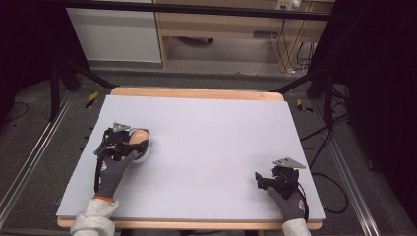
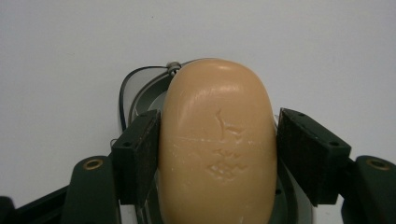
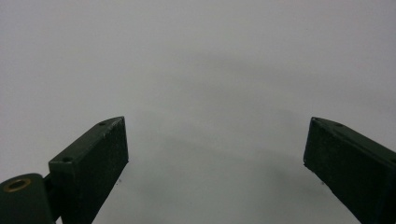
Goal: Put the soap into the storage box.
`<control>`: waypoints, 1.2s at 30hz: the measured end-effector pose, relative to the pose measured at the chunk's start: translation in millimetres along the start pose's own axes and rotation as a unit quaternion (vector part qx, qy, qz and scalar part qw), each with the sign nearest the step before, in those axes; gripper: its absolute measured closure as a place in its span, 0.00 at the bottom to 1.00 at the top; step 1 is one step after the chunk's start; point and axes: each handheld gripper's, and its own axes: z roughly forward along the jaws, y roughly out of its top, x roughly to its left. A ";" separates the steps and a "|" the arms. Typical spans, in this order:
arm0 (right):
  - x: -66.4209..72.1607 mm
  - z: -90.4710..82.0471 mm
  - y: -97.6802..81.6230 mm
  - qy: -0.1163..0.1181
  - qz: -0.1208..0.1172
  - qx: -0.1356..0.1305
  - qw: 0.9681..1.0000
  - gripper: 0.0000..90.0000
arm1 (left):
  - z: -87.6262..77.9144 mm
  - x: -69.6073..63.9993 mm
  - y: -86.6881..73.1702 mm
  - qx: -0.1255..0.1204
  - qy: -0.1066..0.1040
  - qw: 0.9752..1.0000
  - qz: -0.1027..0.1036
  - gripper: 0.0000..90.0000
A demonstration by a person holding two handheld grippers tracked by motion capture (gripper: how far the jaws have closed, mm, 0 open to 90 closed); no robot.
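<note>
A tan oval soap bar (image 2: 217, 140) lies in a shallow grey dish (image 2: 148, 95) on the white tabletop (image 1: 211, 137). My left gripper (image 2: 217, 135) has its two black pads pressed against the bar's long sides, shut on it. From above, the soap bar (image 1: 139, 135) and the dish (image 1: 147, 150) sit at the table's left, under the left gripper (image 1: 134, 143). My right gripper (image 1: 260, 179) rests near the front right corner. Its jaws (image 3: 215, 140) stand wide open over bare tabletop, with nothing between them.
The white board has a wooden rim (image 1: 196, 93) showing at the far edge. Beyond the table are a wooden cabinet (image 1: 221, 24), loose cables (image 1: 314, 142) on the floor at the right, and floor rails (image 1: 29, 162) on the left.
</note>
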 end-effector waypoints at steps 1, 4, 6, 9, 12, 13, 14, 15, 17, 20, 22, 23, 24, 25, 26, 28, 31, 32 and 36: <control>0.0 0.0 0.0 0.000 0.000 0.000 1.000 0.08 | 0.1 -0.6 0.0 0.000 0.001 1.000 0.001 0.34; 0.2 -0.1 0.0 0.001 0.001 0.000 1.000 0.08 | 0.1 -1.6 -0.1 0.000 0.003 1.000 0.004 0.34; 0.2 -0.3 0.1 0.001 0.002 -0.001 1.000 0.08 | 0.1 -2.1 -0.1 0.000 0.002 1.000 0.004 0.33; 0.3 -0.6 0.3 0.002 0.002 0.000 1.000 0.08 | 0.2 -3.5 -0.2 0.000 0.003 1.000 0.007 0.32; 0.1 -0.9 0.4 0.002 0.002 0.000 1.000 0.08 | 0.1 -5.4 -0.1 0.000 0.005 1.000 0.012 0.31; 0.2 -1.0 0.4 0.002 0.003 -0.001 1.000 0.08 | 0.2 -5.9 -0.1 -0.001 0.005 1.000 0.014 0.31; 0.2 -1.0 0.5 0.002 0.003 -0.001 1.000 0.08 | 0.3 -6.6 -0.2 -0.002 0.006 1.000 0.015 0.31; 0.2 -1.0 0.5 0.002 0.003 -0.001 1.000 0.08 | 0.3 -6.6 -0.2 -0.002 0.006 1.000 0.015 0.31; 0.2 -1.2 0.6 0.001 0.002 -0.002 1.000 0.08 | -0.4 -7.3 0.2 -0.004 0.007 1.000 0.015 0.31; 0.2 -1.1 0.7 0.000 0.001 -0.003 1.000 0.07 | -2.3 -6.9 0.5 -0.012 0.011 1.000 0.014 0.31; 0.1 -1.2 0.7 0.000 0.000 -0.003 1.000 0.07 | -3.7 -6.5 0.9 -0.017 0.014 1.000 0.012 0.31; 0.2 -1.2 0.7 0.000 0.000 -0.003 1.000 0.07 | -4.3 -6.7 1.1 -0.018 0.013 1.000 0.011 0.31; 0.2 -1.2 0.8 0.000 0.000 -0.003 1.000 0.07 | -4.8 -6.8 1.4 -0.019 0.014 1.000 0.013 0.31; 0.2 -1.2 0.8 0.000 0.000 -0.003 1.000 0.07 | -5.4 -7.2 1.7 -0.020 0.014 1.000 0.014 0.31; 0.2 -1.2 0.8 0.000 0.000 -0.003 1.000 0.07 | -6.1 -7.9 2.0 -0.024 0.010 1.000 0.013 0.30; 0.3 -1.2 0.8 0.000 0.000 -0.003 1.000 0.07 | -7.4 -9.0 2.6 -0.028 0.008 0.999 0.015 0.31; 0.4 -1.2 0.7 0.000 0.000 -0.003 1.000 0.07 | -8.7 -11.9 3.7 -0.028 0.011 0.999 0.021 0.30; 0.3 -1.2 0.6 0.000 0.001 -0.003 1.000 0.07 | -8.7 -11.5 3.5 -0.025 0.011 0.999 0.023 0.30; 0.0 -1.8 0.4 0.000 0.001 -0.003 1.000 0.07 | -10.1 -10.8 2.4 -0.024 0.002 1.000 0.020 0.30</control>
